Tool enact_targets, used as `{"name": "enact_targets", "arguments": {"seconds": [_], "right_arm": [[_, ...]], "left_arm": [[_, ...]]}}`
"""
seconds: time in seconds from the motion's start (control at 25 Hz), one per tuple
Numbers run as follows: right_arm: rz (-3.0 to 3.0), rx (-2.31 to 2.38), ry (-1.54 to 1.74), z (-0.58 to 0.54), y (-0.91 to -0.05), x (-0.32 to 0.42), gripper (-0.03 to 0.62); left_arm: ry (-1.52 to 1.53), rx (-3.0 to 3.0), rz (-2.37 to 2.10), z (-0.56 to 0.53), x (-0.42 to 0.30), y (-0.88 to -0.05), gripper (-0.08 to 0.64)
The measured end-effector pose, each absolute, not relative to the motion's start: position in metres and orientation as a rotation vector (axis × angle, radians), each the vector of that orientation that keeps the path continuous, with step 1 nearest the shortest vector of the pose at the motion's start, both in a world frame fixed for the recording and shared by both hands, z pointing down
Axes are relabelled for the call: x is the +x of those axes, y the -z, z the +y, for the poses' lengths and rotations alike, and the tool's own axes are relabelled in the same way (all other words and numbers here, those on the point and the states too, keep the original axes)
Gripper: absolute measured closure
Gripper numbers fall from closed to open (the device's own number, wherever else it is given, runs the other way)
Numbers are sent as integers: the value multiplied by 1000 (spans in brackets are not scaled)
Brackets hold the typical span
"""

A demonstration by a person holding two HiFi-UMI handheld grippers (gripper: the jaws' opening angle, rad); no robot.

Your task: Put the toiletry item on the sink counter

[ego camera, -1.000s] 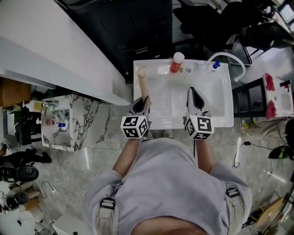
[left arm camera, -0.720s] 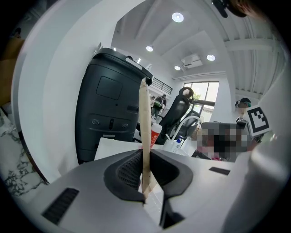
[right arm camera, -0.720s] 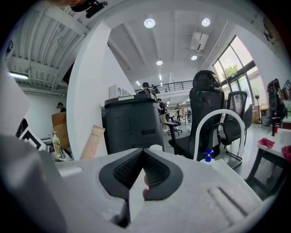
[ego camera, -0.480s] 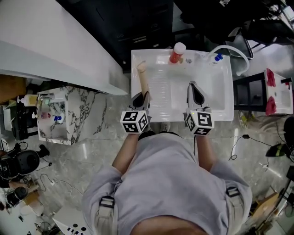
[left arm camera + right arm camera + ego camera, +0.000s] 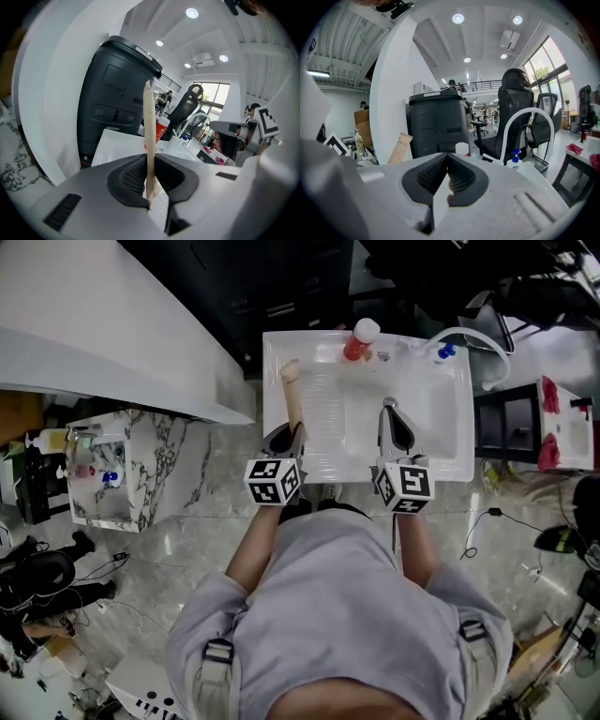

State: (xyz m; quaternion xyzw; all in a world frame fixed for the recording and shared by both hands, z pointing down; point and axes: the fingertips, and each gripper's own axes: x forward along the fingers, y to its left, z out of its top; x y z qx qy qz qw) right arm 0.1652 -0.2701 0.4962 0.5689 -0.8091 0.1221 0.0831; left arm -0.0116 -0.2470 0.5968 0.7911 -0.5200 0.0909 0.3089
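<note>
Shows a white sink table (image 5: 441, 432) beneath both claws. Pinches the flat end of a tan toiletry tube (image 5: 292, 395) in the left claw (image 5: 287, 435), with the tube pointing away from the person over the table's left side. Has the right claw (image 5: 394, 423) pressed together on nothing above the basin, and a red bottle (image 5: 358, 341) at the far rim.

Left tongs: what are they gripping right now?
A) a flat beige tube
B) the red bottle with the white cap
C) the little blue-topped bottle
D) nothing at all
A: the left tongs are closed on the beige tube, which sticks up between their pads, while the red bottle stands untouched at the back of the white sink counter.
</note>
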Motion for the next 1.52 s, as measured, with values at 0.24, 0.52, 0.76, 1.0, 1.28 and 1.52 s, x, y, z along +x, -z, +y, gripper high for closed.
{"name": "enact_targets", "arguments": {"seconds": [0.24,0.52,0.76,1.0,1.28,1.52], "right_arm": [[-2402,1695,-391,-269,-505,163,588],[-2379,1694,-423,-262,-517,164,588],[-2365,1703,-437,-257,-522,167,588],[-2346,1707,-452,-253,-530,170,588],[-2331,1703,-472,-253,-538,172,588],[-2332,1697,-476,-252,-540,170,588]], "left_arm": [[-265,2076,-1360,-245,-13,-606,520],[-288,2039,-1320,-239,-9,-624,520],[-321,2020,-1279,-236,-5,-637,520],[-347,1990,-1259,-233,-5,-652,520],[-388,1962,-1246,-231,-5,-668,520],[-417,1935,-1232,-229,-6,-681,520]]}}
